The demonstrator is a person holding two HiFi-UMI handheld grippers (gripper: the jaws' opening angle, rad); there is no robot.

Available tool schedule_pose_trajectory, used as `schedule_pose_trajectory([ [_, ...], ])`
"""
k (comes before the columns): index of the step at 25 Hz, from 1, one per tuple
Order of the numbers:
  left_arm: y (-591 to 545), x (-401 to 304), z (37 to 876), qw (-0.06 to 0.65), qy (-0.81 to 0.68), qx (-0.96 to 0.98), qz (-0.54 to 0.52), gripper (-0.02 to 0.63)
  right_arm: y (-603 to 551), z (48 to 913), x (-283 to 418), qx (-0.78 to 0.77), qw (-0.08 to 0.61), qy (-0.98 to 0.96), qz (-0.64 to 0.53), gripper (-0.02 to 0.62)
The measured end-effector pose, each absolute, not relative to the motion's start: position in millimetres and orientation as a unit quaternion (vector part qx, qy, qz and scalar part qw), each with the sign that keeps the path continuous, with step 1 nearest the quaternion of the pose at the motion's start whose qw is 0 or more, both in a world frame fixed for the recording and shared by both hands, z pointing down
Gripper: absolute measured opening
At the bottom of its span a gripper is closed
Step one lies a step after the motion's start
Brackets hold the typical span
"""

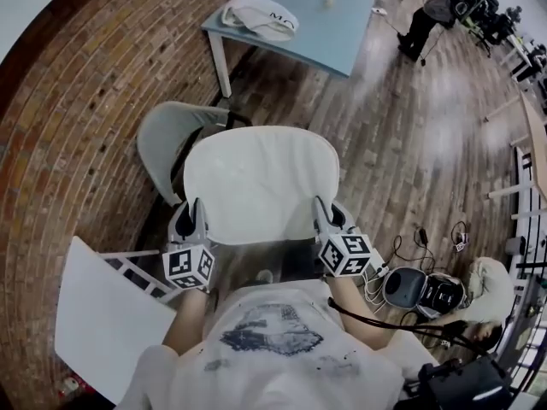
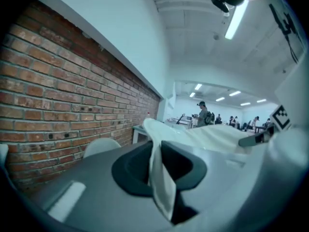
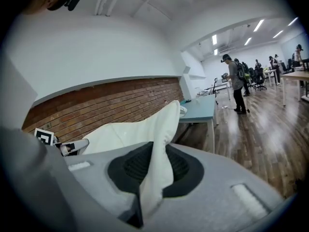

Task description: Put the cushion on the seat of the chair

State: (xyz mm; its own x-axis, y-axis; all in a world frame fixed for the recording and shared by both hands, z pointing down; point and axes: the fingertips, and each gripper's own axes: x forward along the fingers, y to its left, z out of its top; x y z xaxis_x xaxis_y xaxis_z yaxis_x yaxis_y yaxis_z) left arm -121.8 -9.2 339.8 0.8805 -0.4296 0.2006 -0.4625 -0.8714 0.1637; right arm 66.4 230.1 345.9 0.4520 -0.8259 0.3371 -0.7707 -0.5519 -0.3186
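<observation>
A flat white cushion (image 1: 261, 182) hangs in the air in front of me, held by its two near corners. My left gripper (image 1: 198, 214) is shut on the left corner; in the left gripper view the cloth edge (image 2: 159, 178) is pinched between the dark pads. On the right corner my right gripper (image 1: 322, 214) is shut, the cushion (image 3: 153, 168) folded up between its pads. The pale grey chair (image 1: 171, 139) stands just beyond the cushion, to its left, by the brick wall; the cushion hides part of it.
A light blue table (image 1: 333, 24) with a white bag (image 1: 261, 15) stands further off. A white panel (image 1: 102, 314) leans at my left. Cables and a dark helmet-like device (image 1: 423, 289) lie on the wooden floor at the right. People (image 1: 436, 7) stand far off.
</observation>
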Motion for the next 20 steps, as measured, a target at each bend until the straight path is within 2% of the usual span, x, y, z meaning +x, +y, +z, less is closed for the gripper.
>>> schedule_pose_trajectory([
  [14,-80.5,-88.7,358.2,0.139,-0.477,0.863,0.088,0.045,35.6,366.8,191.5,-0.686,-0.025,0.674,-0.273,0.046],
  [20,-82.8,-78.1,379.0,0.167,-0.563,0.805,0.087,0.044,-34.1,382.5,221.0,-0.611,-0.066,0.738,-0.279,0.046],
])
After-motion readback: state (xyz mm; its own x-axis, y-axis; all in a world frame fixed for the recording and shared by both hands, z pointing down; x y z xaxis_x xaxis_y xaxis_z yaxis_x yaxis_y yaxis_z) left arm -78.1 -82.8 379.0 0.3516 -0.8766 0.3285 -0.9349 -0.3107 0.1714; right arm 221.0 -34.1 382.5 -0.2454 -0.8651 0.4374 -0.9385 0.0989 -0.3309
